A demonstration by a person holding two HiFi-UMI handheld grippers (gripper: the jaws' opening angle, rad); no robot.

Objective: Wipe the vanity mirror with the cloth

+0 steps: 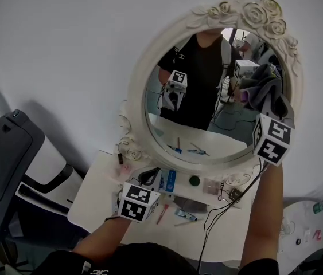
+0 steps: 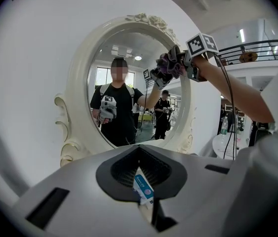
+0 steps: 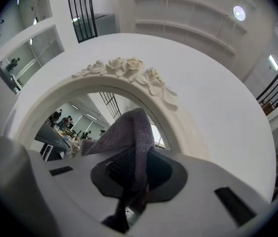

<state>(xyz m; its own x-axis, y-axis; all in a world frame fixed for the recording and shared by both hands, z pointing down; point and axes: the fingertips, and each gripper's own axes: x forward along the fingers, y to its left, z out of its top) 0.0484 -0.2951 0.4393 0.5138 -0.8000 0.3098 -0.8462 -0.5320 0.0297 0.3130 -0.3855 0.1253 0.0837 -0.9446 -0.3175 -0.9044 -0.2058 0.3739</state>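
Note:
The oval vanity mirror (image 1: 207,85) in its white carved frame (image 1: 135,96) stands on a small white table against the wall. My right gripper (image 1: 259,100) is raised to the glass at the upper right and is shut on a grey-purple cloth (image 1: 263,89), which rests bunched on the mirror. In the right gripper view the cloth (image 3: 129,132) runs up out of the closed jaws toward the rose-topped frame (image 3: 124,70). My left gripper (image 1: 148,177) stays low over the table, jaws shut, facing the mirror (image 2: 129,83). The left gripper view also shows the cloth (image 2: 167,68).
The table (image 1: 92,193) carries a blue-and-white packet (image 1: 171,181), a green round lid (image 1: 194,180), a pink packet (image 1: 213,185) and a black cable (image 1: 218,211). A grey chair (image 1: 6,153) stands at the left. Another round white table (image 1: 299,228) is at the lower right.

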